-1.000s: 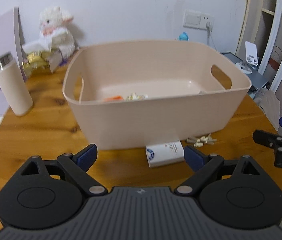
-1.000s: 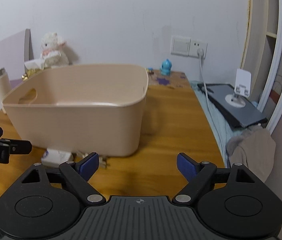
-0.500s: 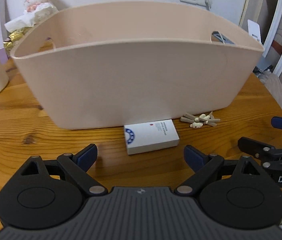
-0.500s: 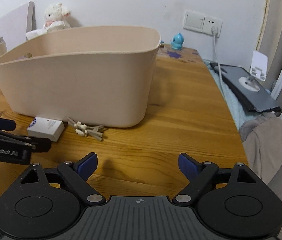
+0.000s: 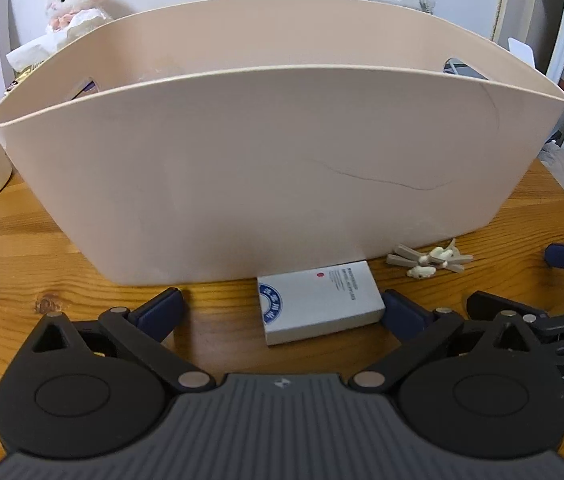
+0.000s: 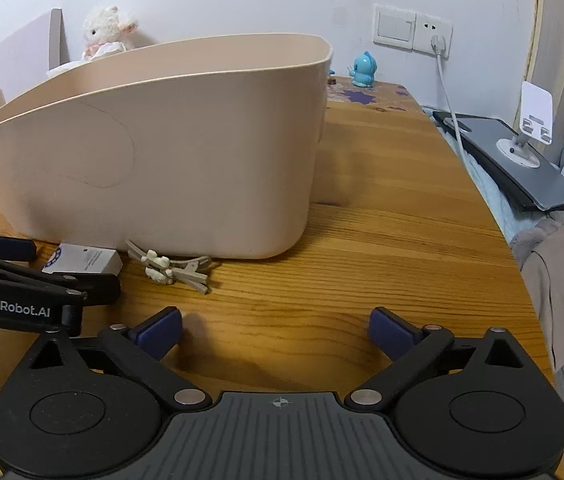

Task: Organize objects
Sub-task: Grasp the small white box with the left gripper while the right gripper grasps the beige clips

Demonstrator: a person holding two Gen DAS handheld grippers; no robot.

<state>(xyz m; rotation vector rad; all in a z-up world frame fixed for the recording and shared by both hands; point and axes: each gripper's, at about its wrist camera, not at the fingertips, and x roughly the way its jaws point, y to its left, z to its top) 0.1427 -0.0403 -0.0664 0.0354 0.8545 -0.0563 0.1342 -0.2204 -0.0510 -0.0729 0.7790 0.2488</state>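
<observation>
Left gripper [image 5: 282,314] low over the worktop [image 5: 21,264], level, fingers spread wide; white box [image 5: 320,306] lies flat between them, right fingertip just beside its right edge, left side has open room. Beige bin [image 5: 261,168] wall close ahead of the box. Hair clips [image 5: 430,258] ahead-right, by the bin base. Right gripper [image 6: 275,332] also spread, empty, bare worktop ahead; clips ahead-left, worktop edge off to its right.

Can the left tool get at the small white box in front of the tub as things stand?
Probably yes. The left tool is open, low over the table, and the white box lies flat between its fingers, nothing over it. The tub stands close behind.
</observation>
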